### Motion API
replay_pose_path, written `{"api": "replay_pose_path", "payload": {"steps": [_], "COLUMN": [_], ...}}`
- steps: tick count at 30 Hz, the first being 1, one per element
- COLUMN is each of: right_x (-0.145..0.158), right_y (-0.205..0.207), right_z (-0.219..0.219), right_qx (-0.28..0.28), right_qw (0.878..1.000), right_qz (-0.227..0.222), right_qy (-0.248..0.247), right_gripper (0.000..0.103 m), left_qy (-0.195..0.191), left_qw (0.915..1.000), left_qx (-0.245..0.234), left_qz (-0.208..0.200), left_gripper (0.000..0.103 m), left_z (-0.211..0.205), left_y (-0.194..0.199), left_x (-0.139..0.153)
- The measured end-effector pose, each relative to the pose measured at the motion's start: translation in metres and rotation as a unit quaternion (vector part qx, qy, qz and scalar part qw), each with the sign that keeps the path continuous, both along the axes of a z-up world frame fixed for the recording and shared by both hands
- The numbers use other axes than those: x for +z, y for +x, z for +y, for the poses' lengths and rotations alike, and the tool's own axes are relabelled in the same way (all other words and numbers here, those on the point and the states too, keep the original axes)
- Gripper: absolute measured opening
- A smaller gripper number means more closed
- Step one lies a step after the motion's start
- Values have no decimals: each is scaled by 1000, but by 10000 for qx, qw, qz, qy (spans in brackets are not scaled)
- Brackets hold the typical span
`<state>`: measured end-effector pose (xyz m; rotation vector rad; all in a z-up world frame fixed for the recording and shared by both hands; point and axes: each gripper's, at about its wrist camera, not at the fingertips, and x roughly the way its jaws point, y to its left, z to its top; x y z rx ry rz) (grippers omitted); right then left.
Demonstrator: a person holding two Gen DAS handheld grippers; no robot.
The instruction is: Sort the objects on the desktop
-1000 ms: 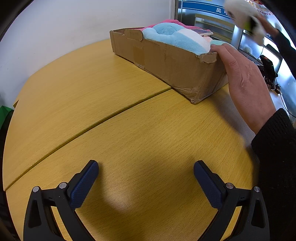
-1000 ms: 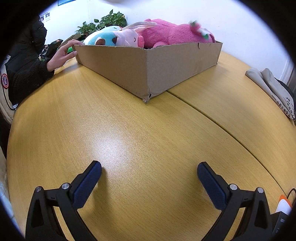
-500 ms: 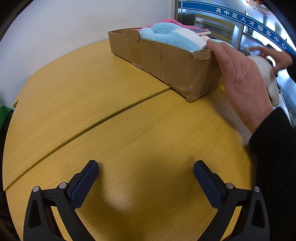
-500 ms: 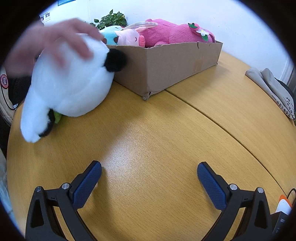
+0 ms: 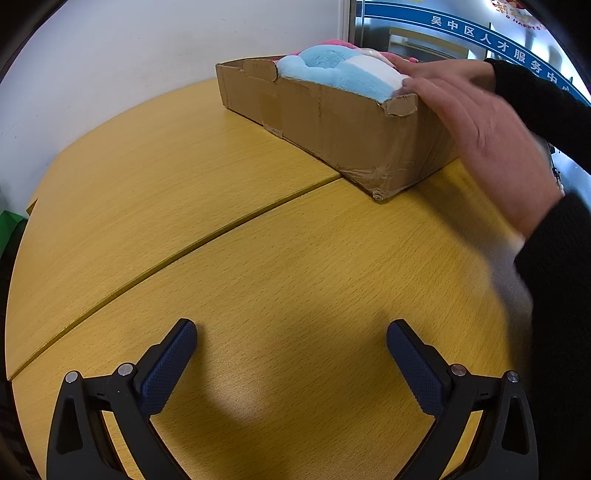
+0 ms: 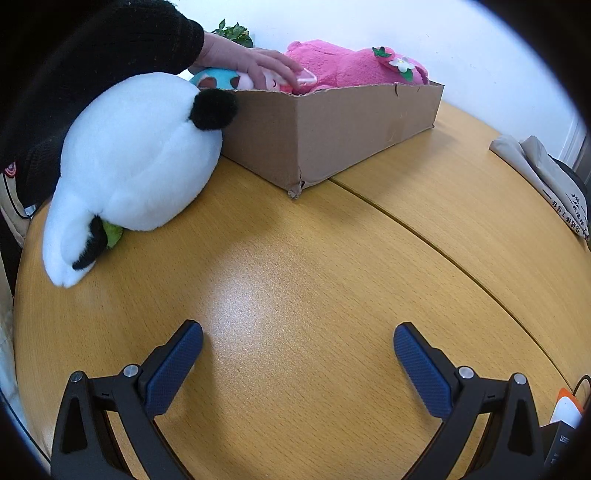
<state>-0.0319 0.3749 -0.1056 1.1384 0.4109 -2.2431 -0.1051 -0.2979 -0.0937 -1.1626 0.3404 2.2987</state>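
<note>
A cardboard box (image 6: 325, 136) full of plush toys stands at the back of the wooden table (image 6: 295, 280); it also shows in the left wrist view (image 5: 332, 125). In it lie a pink plush (image 6: 354, 66) and a blue and white plush (image 5: 340, 72). A white panda plush (image 6: 136, 158) lies on the table against the box's left side. A person's hand (image 6: 251, 64) reaches into the box. My left gripper (image 5: 291, 350) and my right gripper (image 6: 297, 354) are open and empty, low over the table's near part.
A person's hand and black sleeve (image 5: 517, 155) reach across the right side in the left wrist view. Folded grey cloth (image 6: 543, 173) lies at the table's right edge. A small white and orange object (image 6: 565, 406) sits at the near right. A potted plant (image 6: 232, 31) stands behind the box.
The person set the white panda plush down on the table beside the box, then moved a hand into the box. Both grippers have stayed still and open.
</note>
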Motion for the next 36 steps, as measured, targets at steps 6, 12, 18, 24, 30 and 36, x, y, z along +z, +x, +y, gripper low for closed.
{"api": "replay_pose_path", "payload": {"steps": [6, 12, 18, 24, 30, 36], "right_x": [1, 1, 1, 1, 0, 0], "right_y": [-1, 0, 0, -2, -3, -7], "right_z": [-1, -1, -1, 0, 0, 0], "right_qx": [-13, -19, -20, -20, -20, -20], "right_qw": [10000, 10000, 10000, 10000, 10000, 10000], "right_qz": [-11, -15, -17, -20, -22, -26], "right_qy": [-7, -9, -9, -11, -12, -13], "right_gripper": [103, 103, 103, 103, 103, 103], "left_qy": [2, 5, 6, 6, 9, 6], "left_qw": [10000, 10000, 10000, 10000, 10000, 10000], "left_qx": [4, 5, 12, 15, 15, 17], "left_qz": [-4, -2, -9, -12, -18, -18], "left_gripper": [103, 103, 103, 103, 103, 103], "left_z": [-2, -7, 0, 0, -2, -1], "left_y": [-3, -5, -11, -13, -16, -8], "left_x": [0, 0, 1, 1, 2, 3]}}
